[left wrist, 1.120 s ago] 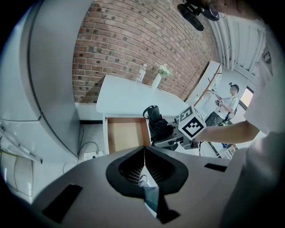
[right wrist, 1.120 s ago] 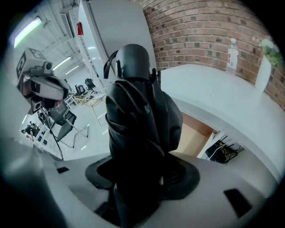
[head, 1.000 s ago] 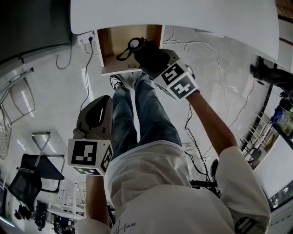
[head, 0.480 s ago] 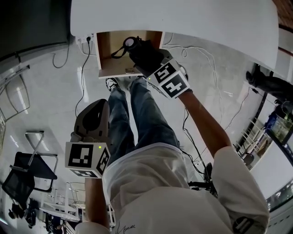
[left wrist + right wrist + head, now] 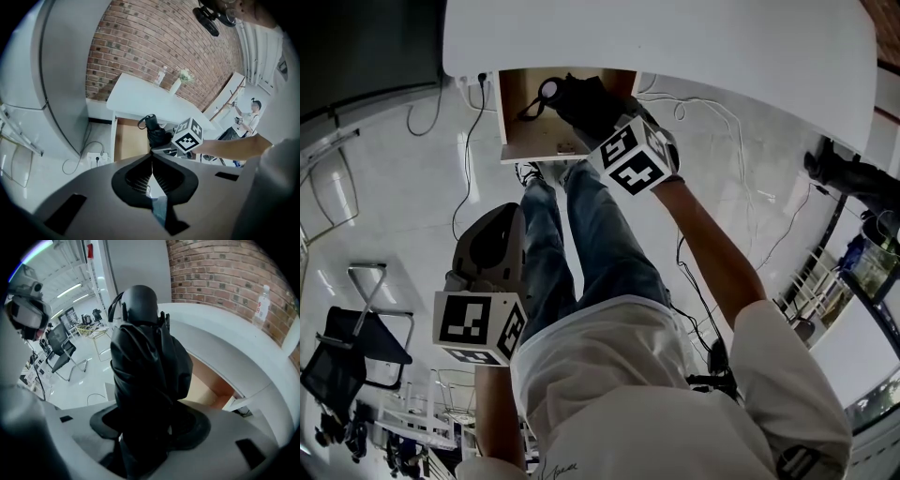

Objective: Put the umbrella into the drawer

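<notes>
A white table (image 5: 675, 37) spans the top of the head view, and an open drawer (image 5: 517, 136) with a wood-coloured inside juts out from under its edge. The right gripper (image 5: 150, 425) has its jaws clamped round a folded black umbrella (image 5: 581, 96), whose handle end with its wrist loop reaches into the drawer's opening. The left gripper (image 5: 152, 164) hangs low, well apart from the drawer, jaws pressed together with nothing between them.
</notes>
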`<state>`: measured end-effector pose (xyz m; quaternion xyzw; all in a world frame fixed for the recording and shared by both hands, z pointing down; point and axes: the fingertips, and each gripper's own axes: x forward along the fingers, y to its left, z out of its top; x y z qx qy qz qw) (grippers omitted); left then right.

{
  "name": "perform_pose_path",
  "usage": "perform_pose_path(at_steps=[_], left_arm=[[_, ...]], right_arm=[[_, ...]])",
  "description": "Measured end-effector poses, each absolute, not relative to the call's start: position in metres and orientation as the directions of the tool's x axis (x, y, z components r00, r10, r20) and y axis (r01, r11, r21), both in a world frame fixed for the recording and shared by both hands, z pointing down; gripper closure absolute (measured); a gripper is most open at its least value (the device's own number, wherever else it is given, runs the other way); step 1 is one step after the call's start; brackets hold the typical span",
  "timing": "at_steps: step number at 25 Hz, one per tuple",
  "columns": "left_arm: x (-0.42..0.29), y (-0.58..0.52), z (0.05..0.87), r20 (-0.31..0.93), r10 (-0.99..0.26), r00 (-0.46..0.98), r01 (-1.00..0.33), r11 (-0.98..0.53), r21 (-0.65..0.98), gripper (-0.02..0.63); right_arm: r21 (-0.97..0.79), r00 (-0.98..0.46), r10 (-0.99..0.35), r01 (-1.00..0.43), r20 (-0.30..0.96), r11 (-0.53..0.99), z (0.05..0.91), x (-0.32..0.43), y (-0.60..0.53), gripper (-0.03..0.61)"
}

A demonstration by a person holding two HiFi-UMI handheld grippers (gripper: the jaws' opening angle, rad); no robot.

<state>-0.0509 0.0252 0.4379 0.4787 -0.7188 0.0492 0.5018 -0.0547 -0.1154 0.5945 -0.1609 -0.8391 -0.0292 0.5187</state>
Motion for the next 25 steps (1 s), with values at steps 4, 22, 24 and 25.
perform_pose_path(at_steps=[4,22,24,25], left_arm=[[-0.050,0.023,0.439,0.769,-0.638,-0.041,-0.728,0.546,0.415,0.594],[-0.045,0.023,0.448,0.776,-0.628,-0.059,-0.735,0.553,0.392,0.594],[-0.042,0.019,0.446,0.767,-0.640,-0.051,-0.729,0.549,0.409,0.594],[-0.042,0.017,0.445,0.763,-0.645,-0.049,-0.729,0.545,0.414,0.594]], right_arm=[[-0.112,-0.396,0.239,0.316,0.886,0.942,0.604,-0.056,-0.116,0.324],[-0.143,-0.313,0.249,0.323,0.916,0.936,0.649,-0.046,-0.112,0.322],[-0.140,-0.310,0.245,0.323,0.919,0.936,0.652,-0.045,-0.113,0.322],[-0.137,-0.309,0.240,0.321,0.920,0.937,0.654,-0.045,-0.114,0.322]])
